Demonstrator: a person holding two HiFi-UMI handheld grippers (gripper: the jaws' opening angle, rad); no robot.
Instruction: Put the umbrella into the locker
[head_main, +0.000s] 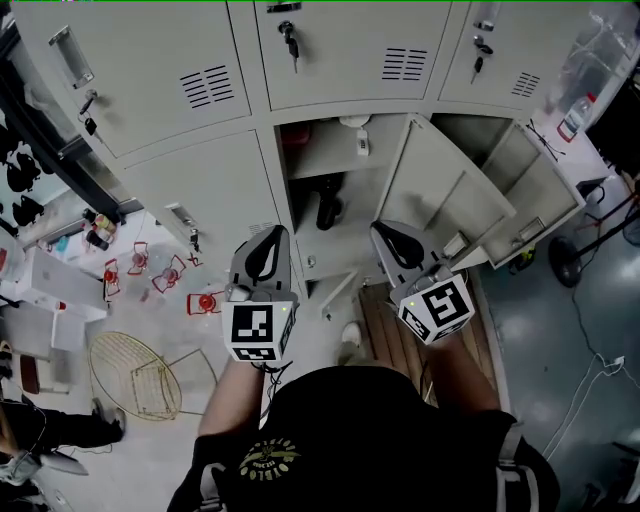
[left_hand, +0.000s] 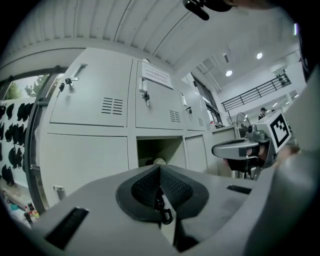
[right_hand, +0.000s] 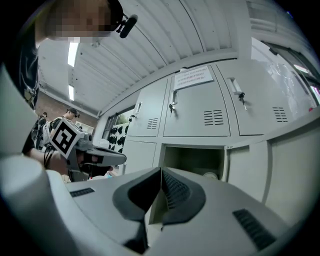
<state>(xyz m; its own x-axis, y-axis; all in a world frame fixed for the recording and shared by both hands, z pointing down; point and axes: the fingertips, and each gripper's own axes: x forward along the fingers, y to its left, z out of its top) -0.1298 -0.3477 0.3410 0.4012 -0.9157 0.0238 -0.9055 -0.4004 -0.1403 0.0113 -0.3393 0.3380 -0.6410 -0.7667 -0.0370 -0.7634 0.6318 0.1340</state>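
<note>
L claw (head_main: 268, 240) + R claw (head_main: 392, 238), 2 closed, before open locker (head_main: 318, 150)

1. The right gripper (right_hand: 161, 186) is seen with its jaws pressed together, and nothing is held between them.
2. Beyond the jaws, an open locker compartment (right_hand: 192, 161) is shown, with a pale round object (right_hand: 212, 175) low inside it.
3. A paper notice (right_hand: 195, 75) is fixed to a closed door (right_hand: 197, 112) above the compartment.
4. The left gripper (right_hand: 118, 158) is seen at the left, level with the compartment.
</note>
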